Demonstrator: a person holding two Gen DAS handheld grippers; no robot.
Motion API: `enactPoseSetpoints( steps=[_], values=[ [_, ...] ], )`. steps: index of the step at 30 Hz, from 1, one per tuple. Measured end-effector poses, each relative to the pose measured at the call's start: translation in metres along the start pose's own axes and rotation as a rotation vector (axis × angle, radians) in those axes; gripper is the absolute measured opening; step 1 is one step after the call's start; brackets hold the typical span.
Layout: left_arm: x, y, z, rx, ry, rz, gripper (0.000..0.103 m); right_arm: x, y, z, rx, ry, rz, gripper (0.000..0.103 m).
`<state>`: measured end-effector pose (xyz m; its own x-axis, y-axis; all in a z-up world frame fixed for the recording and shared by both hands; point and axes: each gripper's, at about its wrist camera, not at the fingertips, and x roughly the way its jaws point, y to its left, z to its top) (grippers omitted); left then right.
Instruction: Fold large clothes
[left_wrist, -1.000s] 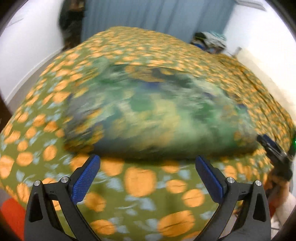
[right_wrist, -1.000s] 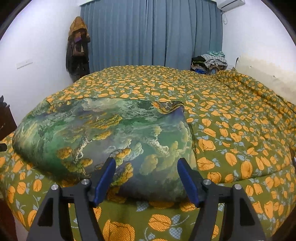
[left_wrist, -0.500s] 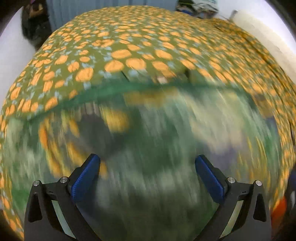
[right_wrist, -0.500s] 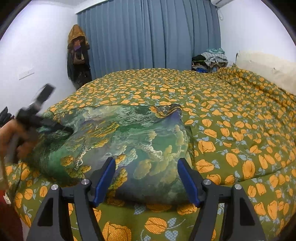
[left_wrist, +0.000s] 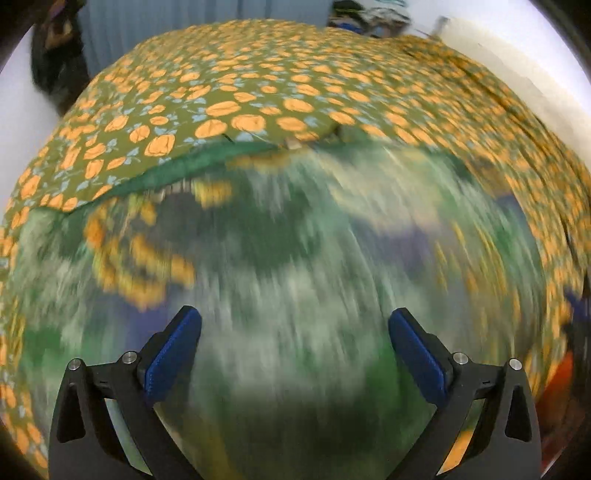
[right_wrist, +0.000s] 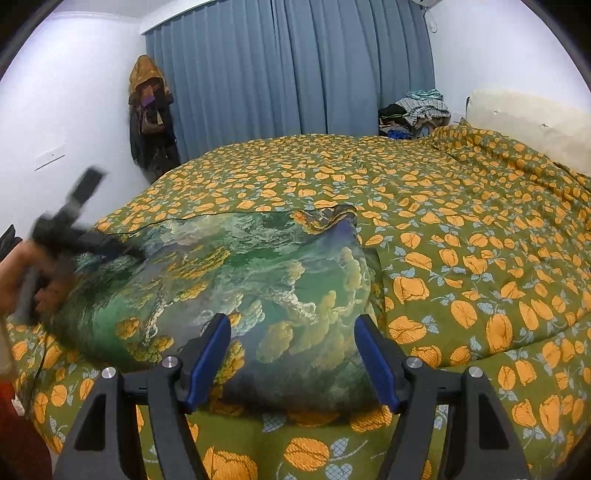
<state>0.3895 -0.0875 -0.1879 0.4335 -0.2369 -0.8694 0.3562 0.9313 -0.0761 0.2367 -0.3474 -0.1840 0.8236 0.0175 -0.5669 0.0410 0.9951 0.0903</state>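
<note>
A folded garment (right_wrist: 236, 291) with a green landscape print lies on the bed's olive cover with orange flowers (right_wrist: 461, 258). In the left wrist view the garment (left_wrist: 295, 266) is blurred and fills the lower half. My left gripper (left_wrist: 294, 317) hangs open just above it, nothing between its blue pads. The right wrist view shows that left gripper (right_wrist: 77, 232) as a blur over the garment's left end, held by a hand (right_wrist: 40, 284). My right gripper (right_wrist: 292, 325) stands open at the garment's near right corner, its pads apart from the cloth.
Blue curtains (right_wrist: 295, 74) hang behind the bed. Coats (right_wrist: 149, 114) hang on the left wall. A pile of clothes (right_wrist: 417, 110) sits at the far corner, and a pale pillow (right_wrist: 524, 122) lies at the right.
My left gripper has travelled from the bed's near edge to over the garment, coming into the right wrist view at the left. The right gripper has stayed put and open.
</note>
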Motion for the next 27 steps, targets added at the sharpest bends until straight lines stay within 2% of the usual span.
enactPoseSetpoints(
  steps=[3,7,10,15,19,22,25,27],
  values=[
    [-0.023,-0.013,-0.034,0.110,-0.023,0.018,0.102,0.004,0.002,-0.004,-0.002,0.023,-0.033,0.071],
    [-0.045,-0.019,-0.057,0.166,-0.016,0.017,0.102,0.004,0.009,-0.004,-0.014,0.032,-0.049,0.071],
    [-0.061,-0.017,-0.066,0.142,-0.036,0.003,0.102,-0.003,0.017,-0.004,-0.033,0.008,-0.054,0.071],
    [-0.072,-0.017,-0.079,0.101,-0.063,-0.011,0.102,-0.003,0.025,-0.007,-0.077,0.016,-0.060,0.071],
    [-0.071,-0.021,-0.073,0.098,-0.082,0.010,0.102,-0.003,0.026,-0.007,-0.083,0.009,-0.057,0.071],
    [-0.070,-0.019,-0.058,0.050,-0.119,0.013,0.102,-0.004,0.024,-0.008,-0.080,0.010,-0.060,0.071],
    [-0.054,-0.017,-0.050,0.021,-0.100,0.022,0.102,-0.005,0.018,-0.008,-0.058,0.015,-0.063,0.071],
    [-0.034,-0.019,-0.052,0.033,-0.056,0.049,0.102,-0.005,0.013,-0.008,-0.040,0.017,-0.065,0.071]
  ],
)
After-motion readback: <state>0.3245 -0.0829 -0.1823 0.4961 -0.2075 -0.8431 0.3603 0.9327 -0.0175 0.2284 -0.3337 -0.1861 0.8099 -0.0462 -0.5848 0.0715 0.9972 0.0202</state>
